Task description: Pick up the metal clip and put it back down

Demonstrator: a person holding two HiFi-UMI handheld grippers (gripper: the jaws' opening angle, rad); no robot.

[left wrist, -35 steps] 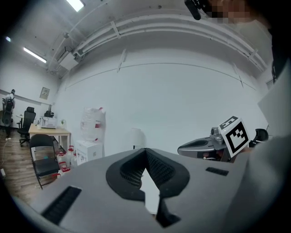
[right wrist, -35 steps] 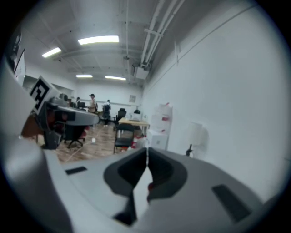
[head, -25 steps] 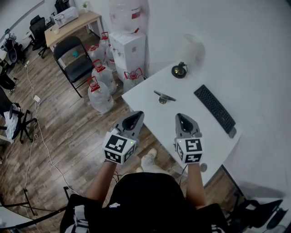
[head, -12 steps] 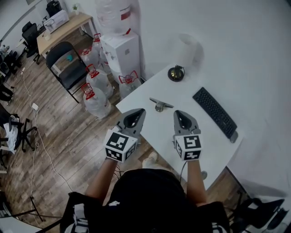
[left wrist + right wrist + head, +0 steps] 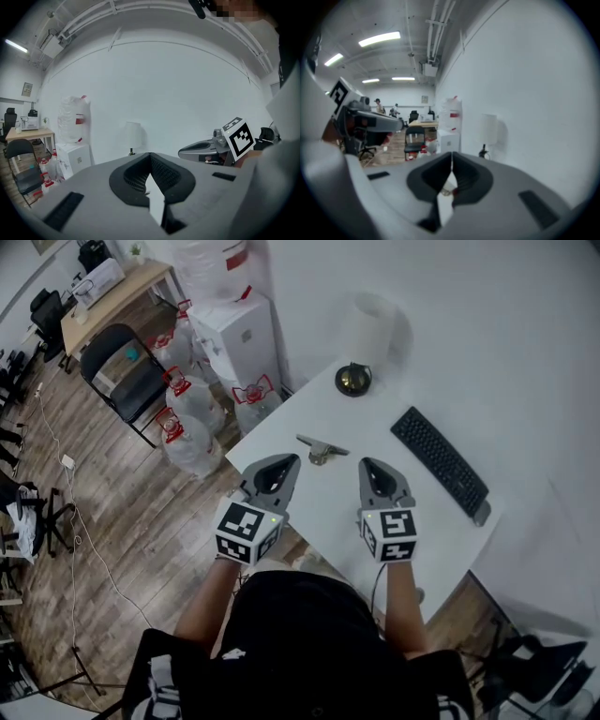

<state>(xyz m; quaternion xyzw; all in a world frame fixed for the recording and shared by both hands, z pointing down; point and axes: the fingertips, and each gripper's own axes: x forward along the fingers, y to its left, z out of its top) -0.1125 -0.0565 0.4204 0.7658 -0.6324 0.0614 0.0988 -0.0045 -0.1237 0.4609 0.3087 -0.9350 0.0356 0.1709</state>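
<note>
The metal clip (image 5: 322, 450) lies flat on the white table (image 5: 412, 521), near its left edge. My left gripper (image 5: 280, 465) hovers just short of the clip on its left, jaws shut and empty. My right gripper (image 5: 374, 469) is level with it on the clip's right, also shut with nothing held. In the left gripper view the left gripper (image 5: 150, 155) shows its tips meeting, with the right gripper (image 5: 202, 149) beside it. The right gripper view shows the right gripper (image 5: 451, 154) closed in the same way. The clip is hidden behind the jaws in both gripper views.
A lamp (image 5: 353, 378) stands at the table's far corner and a black keyboard (image 5: 439, 463) lies to the right. Left of the table are a water dispenser (image 5: 238, 326), several water jugs (image 5: 187, 442) and a black chair (image 5: 122, 367) on the wooden floor.
Both grippers have moved forward over the table and now sit closer to the clip. The head view has shifted with them. Both pairs of jaws stayed shut.
</note>
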